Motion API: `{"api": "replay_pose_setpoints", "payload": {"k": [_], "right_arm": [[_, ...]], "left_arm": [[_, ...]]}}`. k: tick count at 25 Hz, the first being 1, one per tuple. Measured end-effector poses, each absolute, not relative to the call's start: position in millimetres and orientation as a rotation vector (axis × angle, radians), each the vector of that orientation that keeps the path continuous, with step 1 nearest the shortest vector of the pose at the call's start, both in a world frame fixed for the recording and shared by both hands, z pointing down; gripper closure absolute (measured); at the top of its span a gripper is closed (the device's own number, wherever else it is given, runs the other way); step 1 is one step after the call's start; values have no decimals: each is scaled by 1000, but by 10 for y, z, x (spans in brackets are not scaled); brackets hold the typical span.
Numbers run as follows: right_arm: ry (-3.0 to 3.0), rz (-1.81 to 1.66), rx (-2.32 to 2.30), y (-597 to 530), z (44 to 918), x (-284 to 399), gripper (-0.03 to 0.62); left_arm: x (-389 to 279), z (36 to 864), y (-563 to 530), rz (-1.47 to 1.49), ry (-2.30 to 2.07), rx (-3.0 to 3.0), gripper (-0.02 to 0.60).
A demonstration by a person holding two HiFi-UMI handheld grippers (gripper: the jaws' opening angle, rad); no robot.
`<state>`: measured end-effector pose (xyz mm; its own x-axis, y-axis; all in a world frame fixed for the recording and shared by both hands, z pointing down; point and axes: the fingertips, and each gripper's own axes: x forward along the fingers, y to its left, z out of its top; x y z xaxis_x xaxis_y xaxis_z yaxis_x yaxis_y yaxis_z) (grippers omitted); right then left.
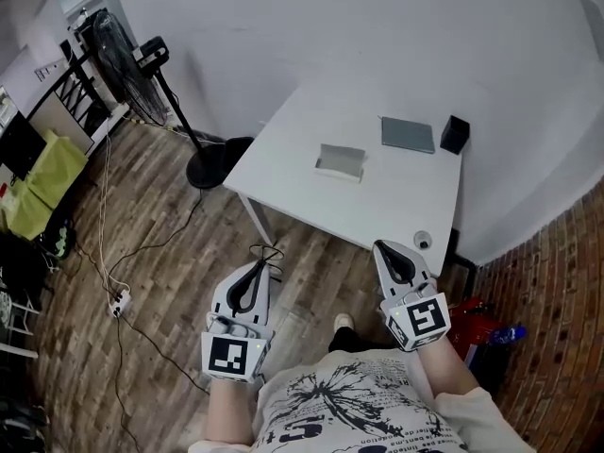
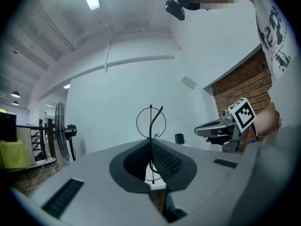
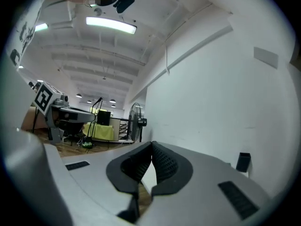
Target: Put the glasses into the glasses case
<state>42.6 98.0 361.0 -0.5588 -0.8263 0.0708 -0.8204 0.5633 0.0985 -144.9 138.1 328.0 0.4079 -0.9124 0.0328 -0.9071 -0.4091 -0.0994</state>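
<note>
Glasses [image 1: 268, 252], thin and wire-framed, sit pinched in the clenched left gripper [image 1: 259, 268] at the head view's lower centre-left. Lower right, the right gripper [image 1: 384, 250] is closed on nothing. Farther up, the open glasses case [image 1: 341, 161] rests on the white table [image 1: 302, 201].

Fingers [image 2: 169, 163] of the left gripper [image 2: 151, 142] hide part of the thin wire glasses [image 2: 151, 121].

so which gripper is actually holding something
The left gripper: its shut jaws pinch the thin wire glasses. The right gripper is shut as well, but with nothing between its jaws.
</note>
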Motion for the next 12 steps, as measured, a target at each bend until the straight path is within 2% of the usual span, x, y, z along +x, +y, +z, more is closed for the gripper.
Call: {"api": "replay_pose_setpoints", "payload": {"k": [12], "right_arm": [[-2662, -23, 1438, -718, 3726, 997, 579]], "left_arm": [[-849, 3407, -433, -143, 1639, -2628, 566]]}}
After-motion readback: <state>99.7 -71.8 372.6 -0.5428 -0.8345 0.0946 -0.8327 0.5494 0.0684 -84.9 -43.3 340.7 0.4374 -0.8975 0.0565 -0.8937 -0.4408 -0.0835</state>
